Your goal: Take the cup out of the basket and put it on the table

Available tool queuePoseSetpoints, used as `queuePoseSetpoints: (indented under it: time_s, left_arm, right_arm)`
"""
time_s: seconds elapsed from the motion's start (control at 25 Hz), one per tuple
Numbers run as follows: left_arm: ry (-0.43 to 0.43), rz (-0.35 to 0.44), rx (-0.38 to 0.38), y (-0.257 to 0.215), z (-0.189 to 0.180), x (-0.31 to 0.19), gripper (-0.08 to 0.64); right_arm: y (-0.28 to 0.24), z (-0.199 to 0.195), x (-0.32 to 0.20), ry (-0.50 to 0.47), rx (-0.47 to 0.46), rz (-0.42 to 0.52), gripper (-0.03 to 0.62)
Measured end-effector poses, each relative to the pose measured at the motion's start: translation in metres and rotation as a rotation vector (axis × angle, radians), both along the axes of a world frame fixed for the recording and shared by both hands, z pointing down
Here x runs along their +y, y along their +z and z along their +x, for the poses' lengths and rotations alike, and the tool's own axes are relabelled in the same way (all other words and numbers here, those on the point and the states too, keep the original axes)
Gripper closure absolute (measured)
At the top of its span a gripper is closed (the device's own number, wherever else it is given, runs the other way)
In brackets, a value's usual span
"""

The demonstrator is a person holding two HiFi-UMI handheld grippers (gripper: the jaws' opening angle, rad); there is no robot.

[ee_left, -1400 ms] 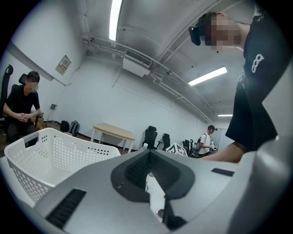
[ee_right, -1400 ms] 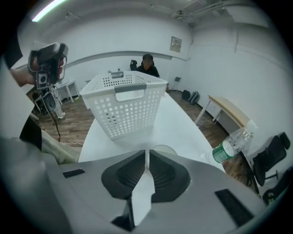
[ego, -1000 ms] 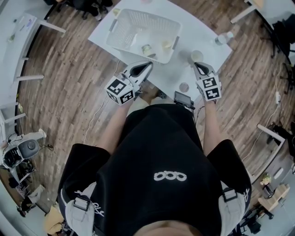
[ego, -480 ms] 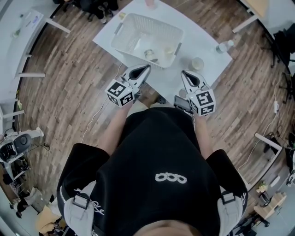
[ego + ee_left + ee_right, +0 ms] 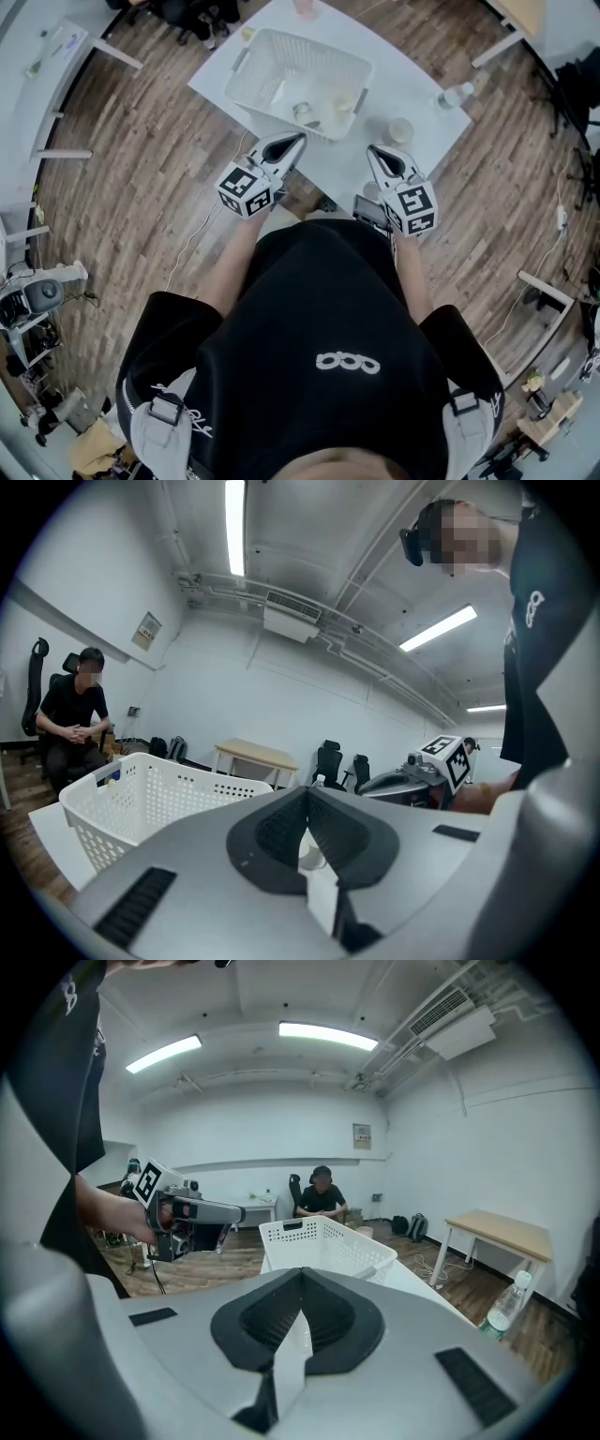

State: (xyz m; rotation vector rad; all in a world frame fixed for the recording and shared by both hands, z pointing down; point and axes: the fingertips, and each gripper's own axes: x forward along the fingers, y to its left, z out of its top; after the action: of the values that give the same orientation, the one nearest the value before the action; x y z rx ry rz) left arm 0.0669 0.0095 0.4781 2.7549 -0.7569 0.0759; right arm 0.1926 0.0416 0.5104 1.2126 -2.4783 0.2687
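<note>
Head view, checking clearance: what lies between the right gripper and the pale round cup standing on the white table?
Nothing: in the head view only a bare stretch of the white table separates the right gripper from the pale round cup.

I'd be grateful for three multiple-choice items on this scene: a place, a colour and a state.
1. The water bottle stands: A on the floor; B on the table; C on a chair.
2. The basket is: A blue; B white; C red.
3. The right tool is: A shut, empty; B wide open; C shut on a cup.
Answers: B, it stands near the table's right corner; B, its mesh walls are white; A, its jaws meet with nothing between.
</note>
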Motion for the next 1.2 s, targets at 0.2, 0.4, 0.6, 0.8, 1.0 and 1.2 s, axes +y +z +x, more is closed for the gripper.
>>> queuePoseSetpoints:
  time_s: [0.2,0.4,0.6,0.8,1.0,1.2]
  left_arm:
    - [0.003,0.005,-0.013,0.000,0.003,-0.003,0.552]
    - [0.012,0.004,-0.003,-0.004,0.003,-0.007,0.552]
    - [0.027,0.019,-0.042,-0.005,0.005,-0.017,0.552]
    - [0.099,0.049,-0.154,-0.006,0.011,-0.046,0.551]
    - [0.258,0.037,-0.296,0.018,0.029,-0.090,0.551]
    - [0.417,0.029,-0.443,0.057,0.061,-0.136,0.549]
  right_arm:
    - [0.001,0.002,-0.002,-0.002,0.005,-0.010,0.568]
    - [0.000,-0.003,-0.004,-0.004,0.002,-0.011,0.568]
    - [0.002,-0.001,-0.005,0.006,-0.002,-0.020,0.568]
    - [0.004,-0.002,-0.008,0.046,-0.019,-0.031,0.568]
    - [0.009,-0.010,-0.019,0.101,-0.034,-0.047,0.568]
    - [0.005,-0.008,-0.035,0.211,-0.038,-0.050,0.568]
